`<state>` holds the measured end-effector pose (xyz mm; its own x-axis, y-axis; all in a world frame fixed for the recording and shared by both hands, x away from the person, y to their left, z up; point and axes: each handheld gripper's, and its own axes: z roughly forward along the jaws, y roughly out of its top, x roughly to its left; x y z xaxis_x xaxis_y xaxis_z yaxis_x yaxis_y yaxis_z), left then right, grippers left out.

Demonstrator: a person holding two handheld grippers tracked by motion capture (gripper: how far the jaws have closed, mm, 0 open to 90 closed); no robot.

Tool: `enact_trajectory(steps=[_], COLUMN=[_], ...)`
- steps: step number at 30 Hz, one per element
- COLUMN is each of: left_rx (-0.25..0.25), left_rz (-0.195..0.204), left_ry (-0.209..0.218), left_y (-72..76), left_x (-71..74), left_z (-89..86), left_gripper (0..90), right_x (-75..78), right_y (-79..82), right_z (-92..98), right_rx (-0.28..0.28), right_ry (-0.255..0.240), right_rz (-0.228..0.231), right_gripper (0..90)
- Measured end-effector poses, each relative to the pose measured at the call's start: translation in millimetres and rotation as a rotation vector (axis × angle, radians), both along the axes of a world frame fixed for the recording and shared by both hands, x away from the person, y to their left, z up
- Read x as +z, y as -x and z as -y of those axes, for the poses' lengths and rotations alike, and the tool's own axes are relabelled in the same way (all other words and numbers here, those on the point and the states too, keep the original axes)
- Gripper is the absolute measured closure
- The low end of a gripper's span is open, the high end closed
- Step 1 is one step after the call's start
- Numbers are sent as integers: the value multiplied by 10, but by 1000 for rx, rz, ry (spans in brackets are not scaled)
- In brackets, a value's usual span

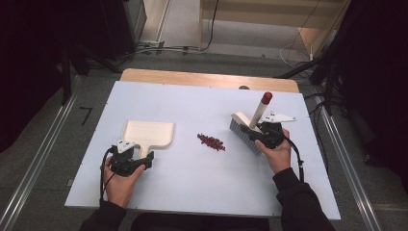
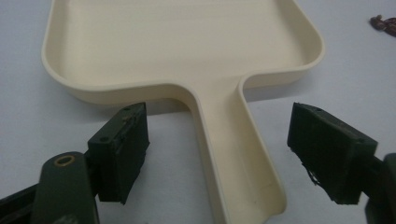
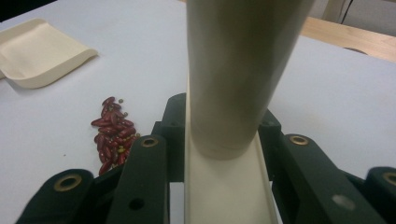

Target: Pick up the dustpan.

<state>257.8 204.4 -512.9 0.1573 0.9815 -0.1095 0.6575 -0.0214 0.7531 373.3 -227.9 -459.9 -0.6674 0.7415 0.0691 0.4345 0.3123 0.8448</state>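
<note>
Left hand-held gripper [image 2: 219, 154], jaws apart and not yet pressing, straddles the dustpan [image 2: 187, 51] handle on the tabletop [image 1: 192, 173]; centre the handle before closing. Right hand-held gripper [image 1: 263, 135] clamps the brush [image 1: 245, 129] beside the beans [image 1: 210, 141].

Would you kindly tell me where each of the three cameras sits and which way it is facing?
High view: above the person's side, looking forward and down on the white table; both forearms, left gripper and right gripper show.
Left gripper view: rides the left gripper, looking along its open jaws, which flank the cream dustpan handle.
Right gripper view: rides the right gripper, its jaws shut on the brush, facing the red beans.
Shared: the dustpan and the beans appear in all three.
</note>
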Motion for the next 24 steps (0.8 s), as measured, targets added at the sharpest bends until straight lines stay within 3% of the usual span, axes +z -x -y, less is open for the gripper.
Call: enact_trajectory(steps=[6, 18, 24], left_rx=[24, 15, -11], left_rz=[5, 14, 17], left_ry=[-7, -73, -92], left_y=[-39, -91, -97], left_x=[-15, -23, -23], left_z=[14, 22, -11], left_gripper=[303, 574, 654], right_x=[0, -5, -7], right_y=[3, 8, 9], right_z=[-9, -20, -28], right_rx=[1, 5, 12], right_ry=[-1, 7, 9], right_rz=[-1, -3, -2], right_gripper=[642, 642, 642])
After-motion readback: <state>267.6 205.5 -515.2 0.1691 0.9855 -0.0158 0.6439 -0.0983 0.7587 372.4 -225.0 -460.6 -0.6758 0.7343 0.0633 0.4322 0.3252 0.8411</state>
